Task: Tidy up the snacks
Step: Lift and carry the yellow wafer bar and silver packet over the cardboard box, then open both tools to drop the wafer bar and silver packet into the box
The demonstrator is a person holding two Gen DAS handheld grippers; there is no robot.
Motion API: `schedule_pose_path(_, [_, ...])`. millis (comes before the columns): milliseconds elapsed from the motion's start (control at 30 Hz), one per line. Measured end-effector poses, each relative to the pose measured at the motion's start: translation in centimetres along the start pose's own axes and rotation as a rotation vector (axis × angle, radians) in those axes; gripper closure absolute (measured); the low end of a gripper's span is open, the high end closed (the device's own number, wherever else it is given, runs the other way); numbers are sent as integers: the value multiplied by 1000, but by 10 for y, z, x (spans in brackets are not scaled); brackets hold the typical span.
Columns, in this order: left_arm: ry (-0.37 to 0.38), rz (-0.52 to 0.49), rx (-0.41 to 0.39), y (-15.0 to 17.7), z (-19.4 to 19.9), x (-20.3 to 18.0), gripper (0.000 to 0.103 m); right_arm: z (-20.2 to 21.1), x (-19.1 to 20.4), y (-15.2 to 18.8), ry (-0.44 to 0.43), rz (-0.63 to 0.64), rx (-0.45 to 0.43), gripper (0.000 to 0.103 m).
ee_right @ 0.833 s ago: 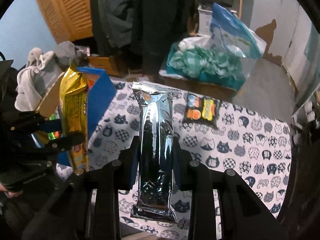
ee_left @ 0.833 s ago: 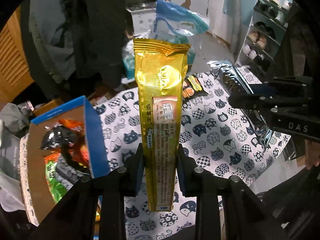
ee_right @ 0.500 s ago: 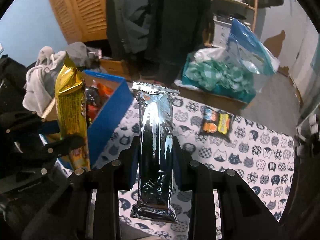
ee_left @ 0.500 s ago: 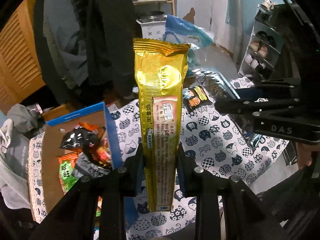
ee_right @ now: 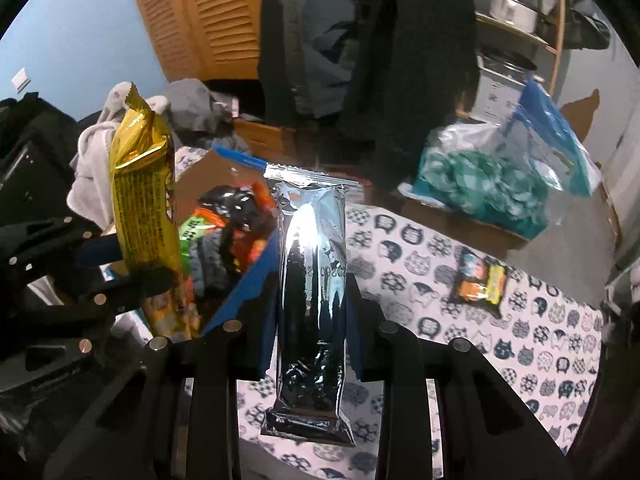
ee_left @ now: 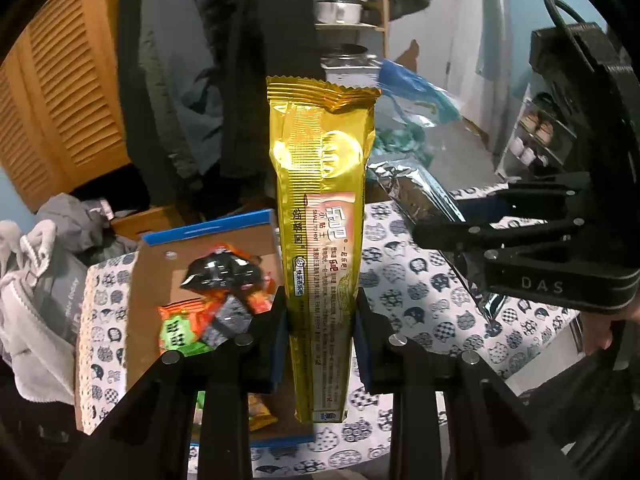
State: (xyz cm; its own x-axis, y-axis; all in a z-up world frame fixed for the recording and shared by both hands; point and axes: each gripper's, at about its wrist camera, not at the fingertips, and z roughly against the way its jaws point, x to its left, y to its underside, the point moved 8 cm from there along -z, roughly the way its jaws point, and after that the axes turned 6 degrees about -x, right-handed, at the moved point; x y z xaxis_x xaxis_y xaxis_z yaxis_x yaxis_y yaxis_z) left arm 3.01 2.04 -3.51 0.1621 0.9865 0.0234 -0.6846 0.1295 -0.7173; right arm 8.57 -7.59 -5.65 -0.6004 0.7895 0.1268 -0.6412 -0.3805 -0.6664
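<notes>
Two packets were in the air above the table (ee_right: 560,364), whose cat-print cloth filled the lower view. Within the last second both grippers had risen and swung toward the box (ee_left: 208,232) at the table's left edge, so drop-off looked close. The box already held several snacks. The left gripper (ee_left: 320,320) pinched the gold packet (ee_left: 324,216) upright just beside the box's near wall; the right gripper (ee_right: 312,312) pinched the silver packet (ee_right: 312,280) likewise. One small snack (ee_right: 478,282) lay near the far edge, uncollected. That wall could snag either packet's tail.
</notes>
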Motion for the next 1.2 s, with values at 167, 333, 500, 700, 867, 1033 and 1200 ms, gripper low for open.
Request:
schedule_pose_path(167, [-31,50,-4,5,2,35,74,-18,25,-9,-33,7,16,75])
schedule_pose_path(333, [-72,84,4,14,0,68,74,-41,53,-14,-64,23,47,75])
schedule_pose_path(500, [-105,115,40,30,-12,93,74,-66,79,-13,-94,32,86,75])
schedule_pose_path(700, [-123,145,72,46,-21,116,74,-92,104,-16,-114,41,120,74])
schedule_pose_path(867, [-141,173,95,58,-27,134,74,-108,117,-17,-123,42,139,74])
schedule_pose_path(1033, [-151,202,130,72,-39,149,74,-123,127,-16,-130,48,164,74])
schedule_pose_path(1200, [-165,217,166,82,-47,156,73,-132,134,-14,-137,53,184,68])
